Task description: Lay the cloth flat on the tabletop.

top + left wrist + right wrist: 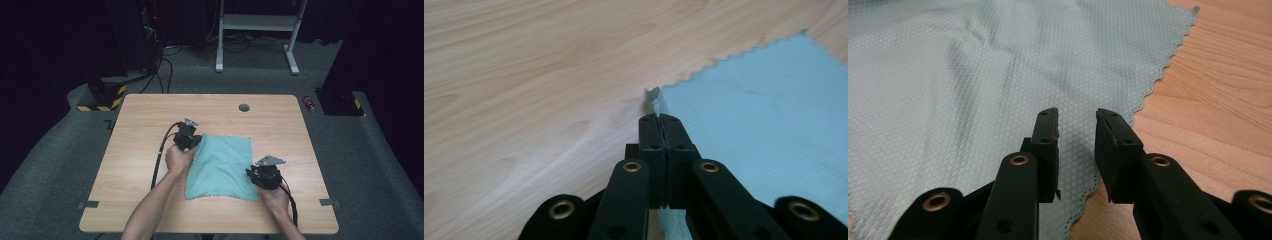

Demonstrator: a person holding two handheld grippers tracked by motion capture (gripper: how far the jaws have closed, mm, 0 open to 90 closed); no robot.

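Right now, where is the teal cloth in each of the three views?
High view: cloth lies at table centre, between both grippers.
Left gripper view: right half, its corner pinched in the shut jaws.
Right gripper view: upper left, under the open jaws.
Shared landmark: the cloth's zigzag edge against the wooden table.

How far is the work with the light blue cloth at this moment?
Done: the left gripper has shut on a corner of the light blue cloth, and that corner is lifted a little off the table. In hand: the right gripper stands open at the cloth's edge, pinching nothing. Left: the cloth mostly lies flat and unfolded, so the right grip and probably the fold itself remain.
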